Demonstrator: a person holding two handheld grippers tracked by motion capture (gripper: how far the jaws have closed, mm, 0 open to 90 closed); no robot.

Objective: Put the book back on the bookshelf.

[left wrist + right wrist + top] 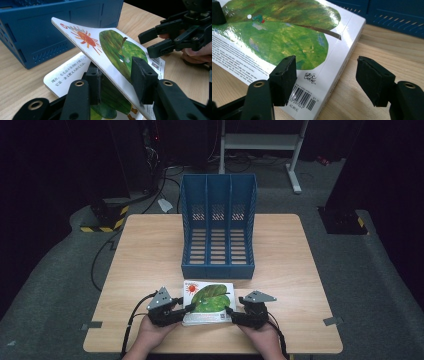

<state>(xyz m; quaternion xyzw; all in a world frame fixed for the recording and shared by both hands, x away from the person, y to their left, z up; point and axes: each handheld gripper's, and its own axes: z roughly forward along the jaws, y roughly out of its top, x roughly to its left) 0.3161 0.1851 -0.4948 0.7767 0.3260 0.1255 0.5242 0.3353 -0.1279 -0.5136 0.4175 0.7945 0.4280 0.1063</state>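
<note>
**Tongs working a picture book's cover on the bench**

Left tongs are being seen clamped on the front cover of the picture book, one pad under it and one on its glossy face, so that the cover is being held lifted and tilted while the pages beneath are lying flat. Right tongs are being held open at the book's opposite end, one pad over the barcode corner, the other over bare wood, nothing pinched.

The book is lying on the bench at its near edge, just in front of the blue file rack and between the two hands.

By appearance, the cover is being judged thin, slightly bendy and slick, likely to slip or crease under a one-sided pinch. The closed block looks stiffer and moderately heavy; a hold across its whole thickness, near the spine, is being judged safest.
</note>
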